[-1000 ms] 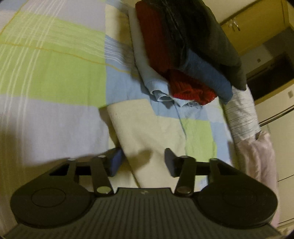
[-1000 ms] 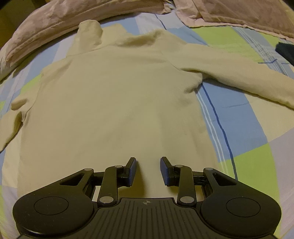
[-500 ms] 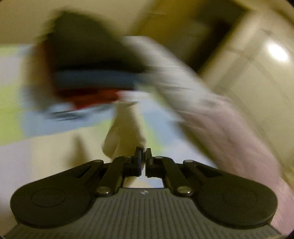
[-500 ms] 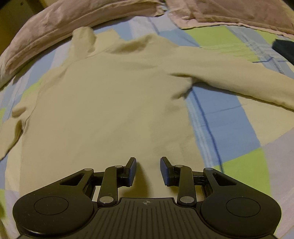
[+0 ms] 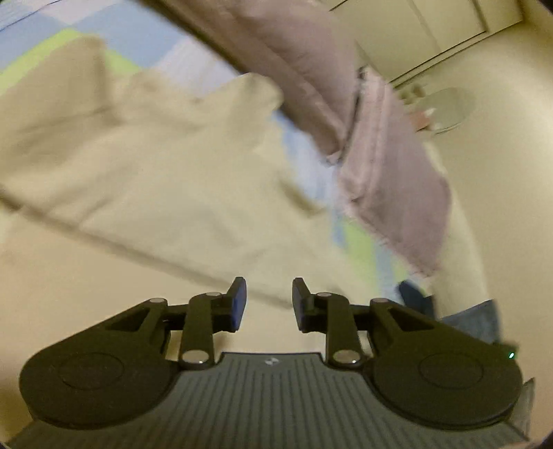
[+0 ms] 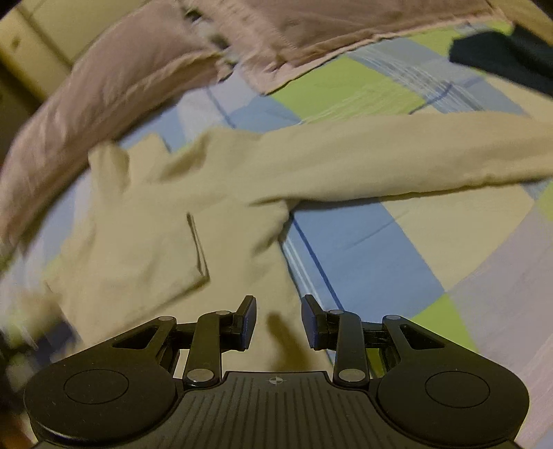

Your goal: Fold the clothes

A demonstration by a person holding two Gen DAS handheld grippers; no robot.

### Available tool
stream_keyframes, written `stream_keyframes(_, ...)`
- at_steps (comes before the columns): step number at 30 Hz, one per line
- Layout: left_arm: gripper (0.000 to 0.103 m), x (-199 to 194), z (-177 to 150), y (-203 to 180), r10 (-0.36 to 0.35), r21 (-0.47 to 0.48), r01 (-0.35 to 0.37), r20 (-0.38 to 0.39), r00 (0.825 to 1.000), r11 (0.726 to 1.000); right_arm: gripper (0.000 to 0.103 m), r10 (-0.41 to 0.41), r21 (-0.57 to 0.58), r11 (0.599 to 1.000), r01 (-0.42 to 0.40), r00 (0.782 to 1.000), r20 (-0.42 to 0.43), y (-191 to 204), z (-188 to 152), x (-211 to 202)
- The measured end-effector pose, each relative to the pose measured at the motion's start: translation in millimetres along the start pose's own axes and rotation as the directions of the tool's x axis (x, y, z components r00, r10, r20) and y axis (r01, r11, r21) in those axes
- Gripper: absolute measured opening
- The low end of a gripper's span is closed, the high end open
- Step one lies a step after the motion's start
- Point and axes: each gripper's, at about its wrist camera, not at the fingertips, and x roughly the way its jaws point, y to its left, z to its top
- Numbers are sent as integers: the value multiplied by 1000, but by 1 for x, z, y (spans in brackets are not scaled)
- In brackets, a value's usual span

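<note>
A cream long-sleeved sweater [image 6: 166,221] lies flat on a patchwork bedspread [image 6: 363,248]. In the right wrist view its left sleeve is folded across the body, with the cuff edge [image 6: 198,245] on the chest, and its right sleeve [image 6: 414,165] stretches out to the right. My right gripper [image 6: 278,319] is open and empty above the sweater's lower hem. My left gripper [image 5: 268,300] is open and empty above the sweater [image 5: 155,165], which shows blurred in the left wrist view.
A pinkish pillow and quilt [image 6: 103,79] lie along the head of the bed; they also show in the left wrist view [image 5: 390,165]. A dark garment [image 6: 501,58] lies at the far right. Cabinet doors [image 5: 432,31] stand beyond the bed.
My left gripper shut on the sleeve, carried it across the sweater's body, and has opened and let it go. My right gripper stayed open and shifted slightly over the hem.
</note>
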Motion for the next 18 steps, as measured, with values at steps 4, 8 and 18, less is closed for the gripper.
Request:
stream_keyframes(4, 23, -16, 1, 20, 110, 33, -110, -12, 994, 993, 33, 238, 198, 951, -236, 971, 14, -10, 6, 10)
stream_keyframes(8, 23, -29, 5, 34, 175, 27, -176, 16, 984, 984, 33, 358, 370, 870, -326, 933, -19, -8, 6, 43)
stream_keyframes(18, 23, -25, 1, 45, 224, 11, -225, 23, 974, 974, 2, 264, 250, 938, -241, 962, -63, 48, 19, 96)
